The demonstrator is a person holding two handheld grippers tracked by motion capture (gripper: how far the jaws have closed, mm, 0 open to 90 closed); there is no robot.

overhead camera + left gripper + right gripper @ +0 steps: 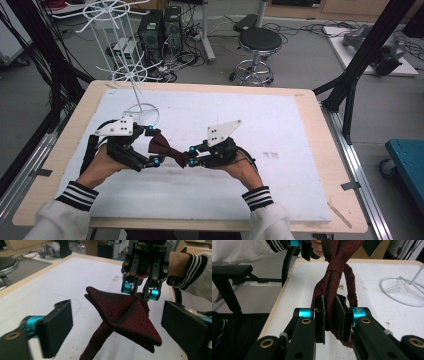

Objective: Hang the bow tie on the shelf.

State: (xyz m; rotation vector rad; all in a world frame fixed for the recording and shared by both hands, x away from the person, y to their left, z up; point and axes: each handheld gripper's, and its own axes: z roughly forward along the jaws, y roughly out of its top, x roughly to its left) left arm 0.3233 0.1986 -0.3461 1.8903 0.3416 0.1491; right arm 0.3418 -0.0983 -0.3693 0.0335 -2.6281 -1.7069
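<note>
A white mat covers the wooden counter (305, 100), with a white wire rack (131, 75) at its far left corner and a stool and computer towers on the floor beyond. The dark red cloth (162, 145) hangs above the mat between the hands: the right tool (192, 156) is pressed together on one twisted end, while the left tool (151, 146) stands spread around the folded part, pads not pressing. Both forearms come in low, tools pointing inward at each other; I judge that the folds may slip apart if the left tool closes off-centre.
</note>
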